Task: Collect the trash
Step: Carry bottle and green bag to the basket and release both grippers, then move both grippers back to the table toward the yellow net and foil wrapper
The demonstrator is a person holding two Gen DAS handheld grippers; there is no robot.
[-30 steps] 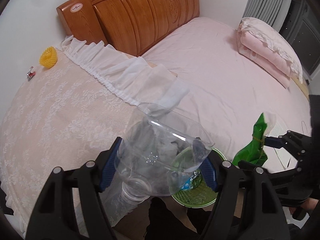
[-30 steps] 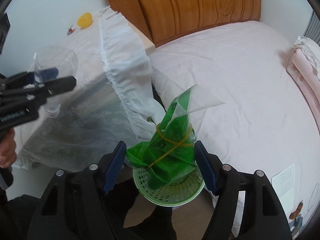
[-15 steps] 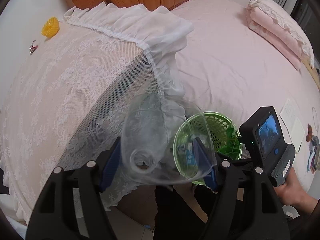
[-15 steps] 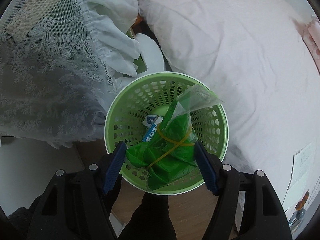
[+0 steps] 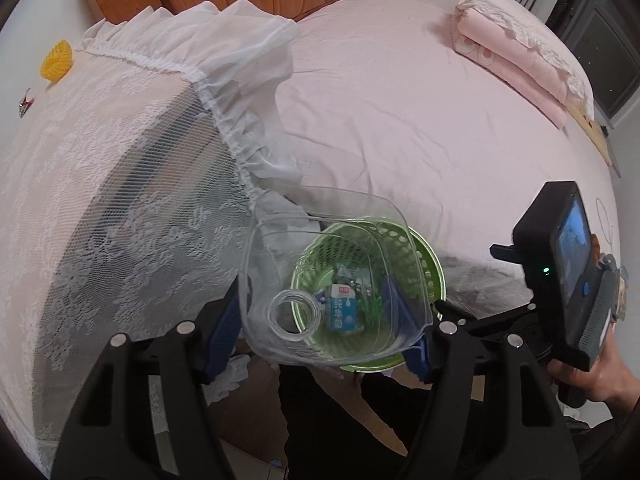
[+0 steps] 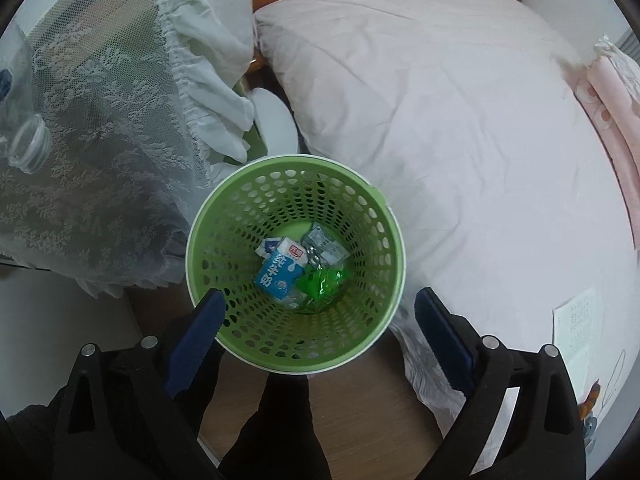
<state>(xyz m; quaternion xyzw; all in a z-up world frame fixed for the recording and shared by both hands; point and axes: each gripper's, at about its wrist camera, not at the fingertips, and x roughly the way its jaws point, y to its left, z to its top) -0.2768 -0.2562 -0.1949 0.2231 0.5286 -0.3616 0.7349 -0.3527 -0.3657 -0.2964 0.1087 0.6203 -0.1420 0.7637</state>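
Over the green basket [image 6: 295,268] at 6 o'clock | left gripper [image 5: 320,312] clamped on cut clear bottle [image 5: 332,280] | right gripper [image 6: 316,316] apart, empty | risk: bottle catches the rim at 9 o'clock, tumbles outside
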